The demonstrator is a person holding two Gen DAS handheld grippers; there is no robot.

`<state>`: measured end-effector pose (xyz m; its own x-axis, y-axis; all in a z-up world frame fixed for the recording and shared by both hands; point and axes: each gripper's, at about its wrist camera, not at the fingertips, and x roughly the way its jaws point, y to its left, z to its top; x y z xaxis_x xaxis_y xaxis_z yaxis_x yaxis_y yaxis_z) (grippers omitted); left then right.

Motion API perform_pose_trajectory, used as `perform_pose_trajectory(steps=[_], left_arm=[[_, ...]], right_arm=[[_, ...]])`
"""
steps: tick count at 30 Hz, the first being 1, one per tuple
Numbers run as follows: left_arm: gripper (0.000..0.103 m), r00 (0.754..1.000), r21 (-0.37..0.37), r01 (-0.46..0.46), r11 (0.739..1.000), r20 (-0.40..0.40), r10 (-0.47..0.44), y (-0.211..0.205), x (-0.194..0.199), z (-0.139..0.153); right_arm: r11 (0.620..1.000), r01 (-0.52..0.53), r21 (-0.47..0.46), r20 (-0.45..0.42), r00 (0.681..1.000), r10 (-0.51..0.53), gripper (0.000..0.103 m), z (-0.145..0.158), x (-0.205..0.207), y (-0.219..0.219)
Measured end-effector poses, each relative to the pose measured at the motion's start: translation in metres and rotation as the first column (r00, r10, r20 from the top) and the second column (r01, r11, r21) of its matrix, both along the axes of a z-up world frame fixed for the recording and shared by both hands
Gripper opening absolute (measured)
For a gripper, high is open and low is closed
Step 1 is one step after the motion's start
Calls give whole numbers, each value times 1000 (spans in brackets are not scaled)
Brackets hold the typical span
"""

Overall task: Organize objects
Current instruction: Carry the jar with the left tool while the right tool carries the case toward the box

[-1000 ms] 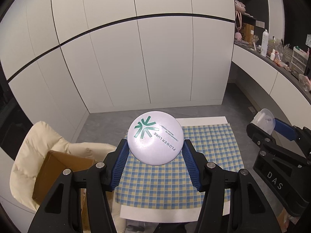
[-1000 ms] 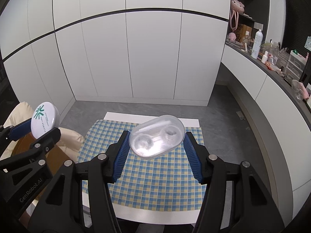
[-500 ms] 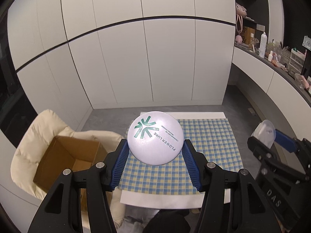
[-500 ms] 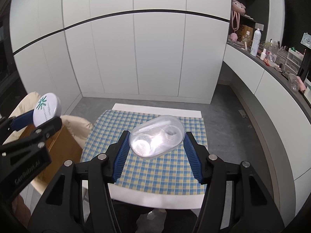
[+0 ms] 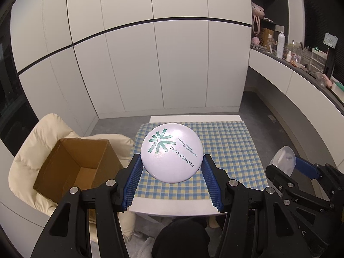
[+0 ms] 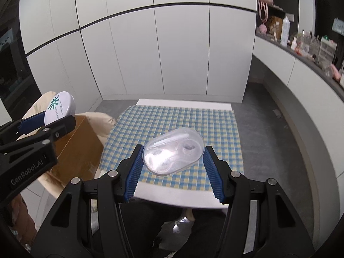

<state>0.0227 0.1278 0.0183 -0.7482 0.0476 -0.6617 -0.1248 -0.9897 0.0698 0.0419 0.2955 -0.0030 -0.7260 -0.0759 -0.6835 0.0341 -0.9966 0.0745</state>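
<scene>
Left wrist: round white compact [image 5: 172, 152], teal logo.

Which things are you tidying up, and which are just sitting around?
Part of the job: white round compact in left gripper, clear plastic case in right gripper, cardboard box.
Just there: checked cloth, cream armchair, counter clutter.

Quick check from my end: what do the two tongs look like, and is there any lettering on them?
Both tongs are matte black plastic frames with silver screw heads and blue ribbed pads on the fingertips. The left tongs show white "GenRobot.AI" lettering on their side in the right wrist view. The right tongs bear partly hidden white letters. No cables or sleeves show.
</scene>
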Motion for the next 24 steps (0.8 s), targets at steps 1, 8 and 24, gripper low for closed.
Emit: perform_pose_trajectory(steps=[1,8,24], left_arm=[[57,1000,-1,3,1000,-1,-3,-1,3,-2],[57,999,1,44,999,20,-44,-10,31,-24],[57,1000,-32,8,999,12,-7,-16,68,-32]], right_arm=[[1000,1,-5,4,1000,-1,58,-4,5,2],[1000,5,-17,37,999,-5,58,-23,30,8],[1000,28,3,59,998,-28,58,-26,67,13]])
